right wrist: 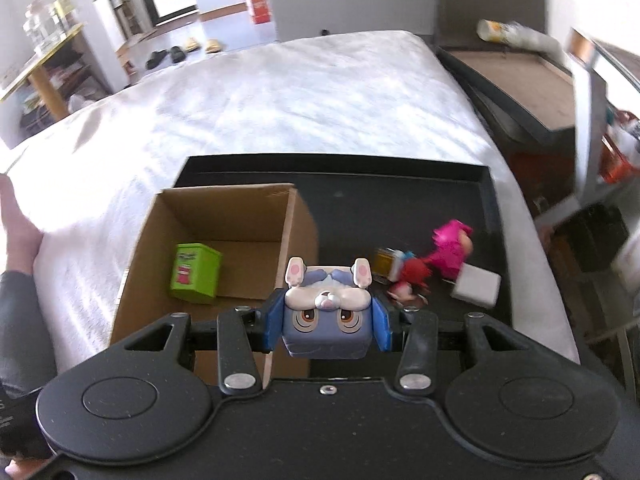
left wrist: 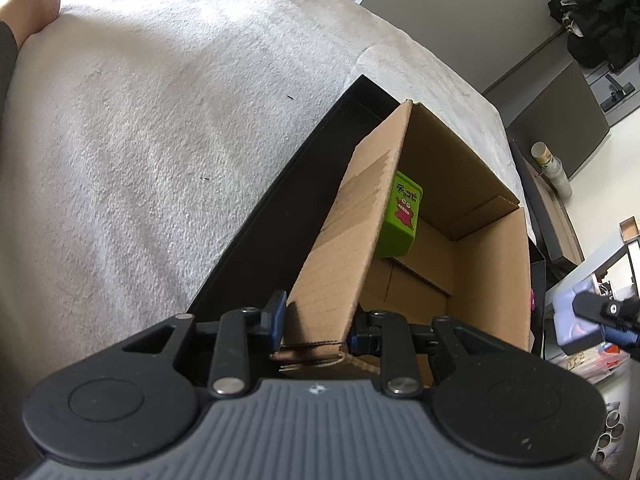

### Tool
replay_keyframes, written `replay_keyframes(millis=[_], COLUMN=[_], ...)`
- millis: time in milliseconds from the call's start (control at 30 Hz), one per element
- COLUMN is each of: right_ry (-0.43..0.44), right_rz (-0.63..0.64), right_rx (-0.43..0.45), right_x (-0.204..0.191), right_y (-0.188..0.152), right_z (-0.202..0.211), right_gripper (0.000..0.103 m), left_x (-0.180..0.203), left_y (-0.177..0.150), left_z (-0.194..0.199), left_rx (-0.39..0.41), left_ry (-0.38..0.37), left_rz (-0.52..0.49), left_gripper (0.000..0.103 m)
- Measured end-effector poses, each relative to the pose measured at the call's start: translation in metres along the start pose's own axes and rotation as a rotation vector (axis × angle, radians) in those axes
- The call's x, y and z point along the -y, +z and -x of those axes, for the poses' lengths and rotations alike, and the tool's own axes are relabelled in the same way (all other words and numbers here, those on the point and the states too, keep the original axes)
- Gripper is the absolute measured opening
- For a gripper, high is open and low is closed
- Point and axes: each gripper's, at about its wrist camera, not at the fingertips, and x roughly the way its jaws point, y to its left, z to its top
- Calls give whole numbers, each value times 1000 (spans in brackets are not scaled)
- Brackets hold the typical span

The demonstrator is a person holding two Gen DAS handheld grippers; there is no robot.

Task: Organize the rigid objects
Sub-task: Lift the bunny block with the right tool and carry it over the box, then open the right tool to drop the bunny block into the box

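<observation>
My left gripper (left wrist: 316,326) is shut on the near wall of an open cardboard box (left wrist: 492,264) that stands in a black tray (left wrist: 280,208). A green tin (left wrist: 402,216) lies inside the box; it also shows in the right wrist view (right wrist: 195,267). My right gripper (right wrist: 325,320) is shut on a blue and white bunny cube toy (right wrist: 326,316), held above the tray (right wrist: 400,200) beside the box (right wrist: 224,216). On the tray lie a pink figure (right wrist: 450,248), a red figure (right wrist: 412,276), a small yellow box (right wrist: 386,262) and a white block (right wrist: 478,286).
The tray rests on a bed with a white fuzzy blanket (right wrist: 300,92). A dark bedside table (right wrist: 520,80) with a cup (right wrist: 496,30) stands to the right. The person's arm (right wrist: 20,280) rests on the bed at left.
</observation>
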Motion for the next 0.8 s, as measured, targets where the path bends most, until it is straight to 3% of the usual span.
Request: replay_keyframes(millis=[800], right_ry=[66], right_rz=[211], right_rx=[5], right_x=[-68], right_y=[23], right_z=[-55], right_gripper=[44], left_x=[-5], left_y=[2], left_z=[-1], left_rx=[-4], left_ry=[-8], left_rz=[30], left_gripper=[28])
